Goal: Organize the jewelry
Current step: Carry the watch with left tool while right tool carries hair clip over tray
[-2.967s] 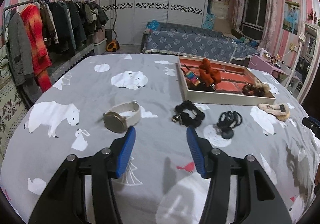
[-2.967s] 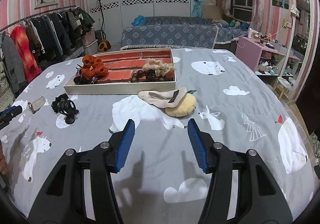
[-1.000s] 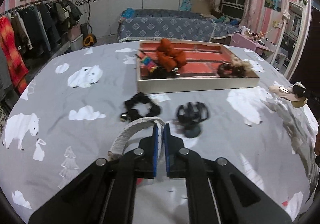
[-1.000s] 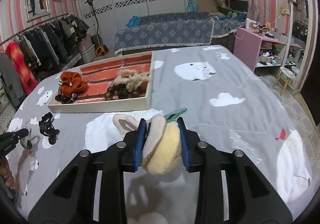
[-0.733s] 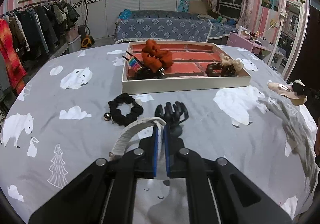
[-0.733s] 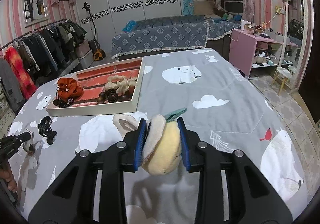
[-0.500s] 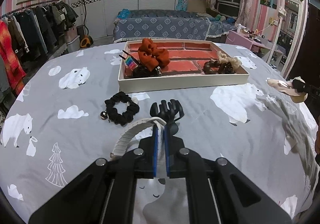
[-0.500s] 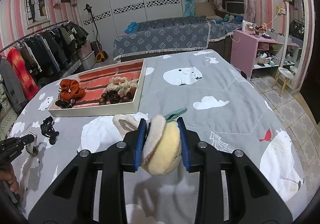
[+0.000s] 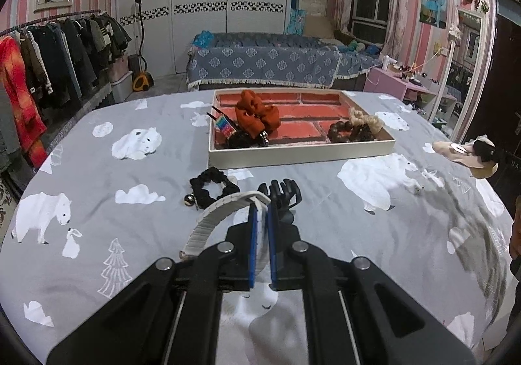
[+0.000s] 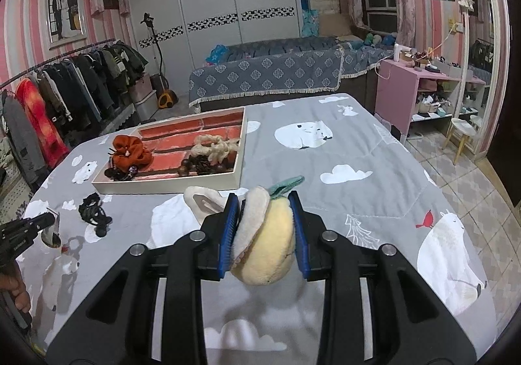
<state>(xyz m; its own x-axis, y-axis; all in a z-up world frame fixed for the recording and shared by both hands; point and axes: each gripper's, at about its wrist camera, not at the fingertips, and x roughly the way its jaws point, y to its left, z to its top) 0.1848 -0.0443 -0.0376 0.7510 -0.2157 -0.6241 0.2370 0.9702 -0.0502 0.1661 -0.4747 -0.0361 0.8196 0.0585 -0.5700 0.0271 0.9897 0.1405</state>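
Left gripper pinched nearly together on white watch strap, strap arcing out toward 9 o'clock of the tips, lifted off the grey printed bedspread. Right gripper narrowly apart, clamped on yellow plush hair clip; cream plush piece and green leaf stick out at 12 o'clock of the pads.

Jewelry tray at 12 o'clock in left view, red lining, holds orange scrunchie, dark bead bracelets, cream braided scrunchie. Black scrunchie and black claw clip lie on bedspread between tray and left tips, clip just past the tips. In right view tray sits at 10 o'clock, left gripper visible at 9 o'clock edge.

Versus three seconds ago: both grippers were wide apart, watch and plush clip lying on bedspread; now both gripped and raised. Over the last second the tray sits more centred in left view, and right view shows more floor and bedspread below the clip.
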